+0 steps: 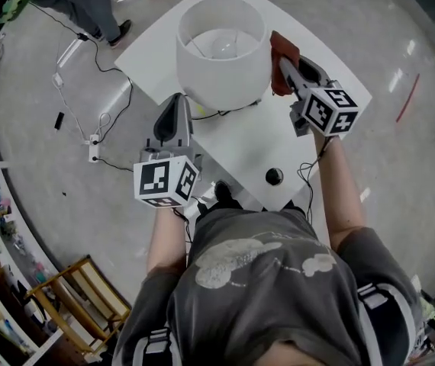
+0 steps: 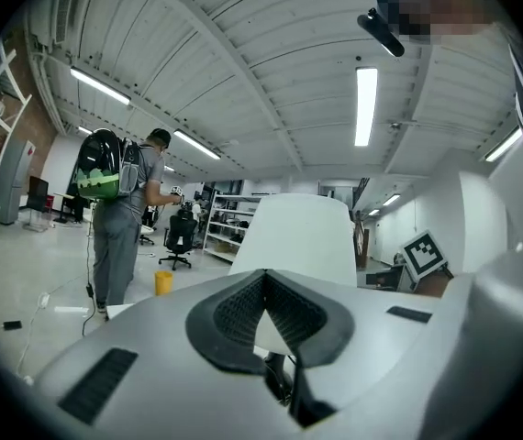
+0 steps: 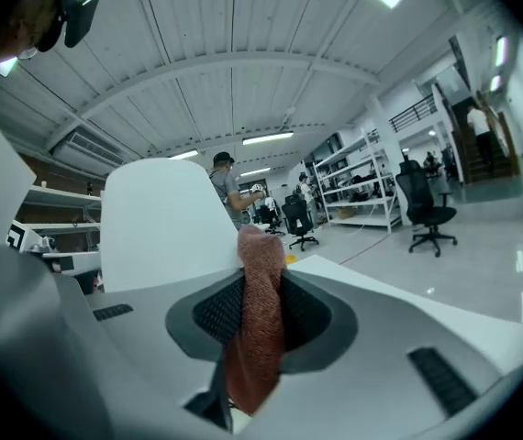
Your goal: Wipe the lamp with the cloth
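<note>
Right gripper (image 3: 258,282) has its jaws pinching the reddish cloth (image 3: 254,346), with the loose end sticking up past the tips so it can rub the lamp (image 1: 221,67) shade just ahead of them. Left gripper (image 2: 265,280) jaws are pressed together on nothing, tips near the shade's lower edge, probably to steady it on the bench (image 1: 236,151).

Matt white lamp (image 1: 223,48) shade, rough reddish-brown terry cloth (image 3: 257,314), smooth white table (image 1: 240,147), glossy floor (image 1: 401,174)

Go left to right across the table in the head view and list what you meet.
Left claw, shut and empty → lamp → cloth, pinched in the right claw.
</note>
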Demonstrator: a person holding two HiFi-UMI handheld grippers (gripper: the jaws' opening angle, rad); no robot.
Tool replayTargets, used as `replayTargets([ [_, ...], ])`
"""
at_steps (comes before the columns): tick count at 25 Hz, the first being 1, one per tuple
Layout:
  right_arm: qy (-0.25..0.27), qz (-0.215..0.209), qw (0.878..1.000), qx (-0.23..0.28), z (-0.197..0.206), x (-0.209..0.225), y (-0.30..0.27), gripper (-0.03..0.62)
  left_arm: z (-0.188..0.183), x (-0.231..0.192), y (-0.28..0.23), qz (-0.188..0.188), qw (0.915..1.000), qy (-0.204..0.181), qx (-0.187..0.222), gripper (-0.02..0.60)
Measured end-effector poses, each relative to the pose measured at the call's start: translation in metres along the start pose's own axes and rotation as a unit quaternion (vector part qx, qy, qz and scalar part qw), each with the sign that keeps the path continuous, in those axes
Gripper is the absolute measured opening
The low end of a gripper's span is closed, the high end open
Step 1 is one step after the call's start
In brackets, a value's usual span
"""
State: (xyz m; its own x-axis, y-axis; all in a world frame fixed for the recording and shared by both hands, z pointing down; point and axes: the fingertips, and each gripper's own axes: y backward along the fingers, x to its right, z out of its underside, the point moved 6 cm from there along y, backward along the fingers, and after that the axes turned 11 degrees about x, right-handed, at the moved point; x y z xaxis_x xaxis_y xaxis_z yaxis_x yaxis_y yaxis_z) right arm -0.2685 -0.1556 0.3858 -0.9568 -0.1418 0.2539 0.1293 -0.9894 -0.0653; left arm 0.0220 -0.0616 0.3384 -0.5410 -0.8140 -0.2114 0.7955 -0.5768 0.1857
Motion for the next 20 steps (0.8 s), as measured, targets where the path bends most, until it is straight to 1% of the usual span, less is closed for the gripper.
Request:
replayTargets([
  [3,0.017,0.018,0.999,0.033,-0.029,-0.018,0.014,0.086,-0.012,-0.008,0.0,0.026,0.9996,0.006,0.009,0.008],
  [6,0.032,0.028,0.996,0.077,-0.065,-0.04,0.023,0.086,-0.024,-0.016,-0.004,0.046,0.9987,0.011,0.016,0.008],
  [8,0.04,0.022,0.994,0.101,-0.087,-0.057,0.028,0.086,-0.032,-0.018,-0.004,0.056,0.9982,0.013,0.018,0.008],
  [10,0.052,0.009,0.992,0.114,-0.101,-0.074,0.032,0.086,-0.038,-0.017,-0.001,0.062,0.9977,0.015,0.022,0.008],
  [12,0.066,-0.003,0.991,0.116,-0.105,-0.088,0.034,0.086,-0.04,-0.013,0.003,0.065,0.9976,0.015,0.021,0.008],
  [14,0.073,-0.01,0.991,0.11,-0.099,-0.095,0.036,0.086,-0.04,-0.007,0.008,0.064,0.9976,0.015,0.018,0.008],
  [18,0.049,-0.029,0.994,0.09,-0.081,-0.095,0.039,0.086,-0.042,0.005,0.015,0.056,0.9982,0.011,0.015,0.008],
  [20,0.038,-0.033,0.996,0.078,-0.071,-0.091,0.04,0.086,-0.044,0.012,0.019,0.055,0.9984,0.0,0.01,0.008],
])
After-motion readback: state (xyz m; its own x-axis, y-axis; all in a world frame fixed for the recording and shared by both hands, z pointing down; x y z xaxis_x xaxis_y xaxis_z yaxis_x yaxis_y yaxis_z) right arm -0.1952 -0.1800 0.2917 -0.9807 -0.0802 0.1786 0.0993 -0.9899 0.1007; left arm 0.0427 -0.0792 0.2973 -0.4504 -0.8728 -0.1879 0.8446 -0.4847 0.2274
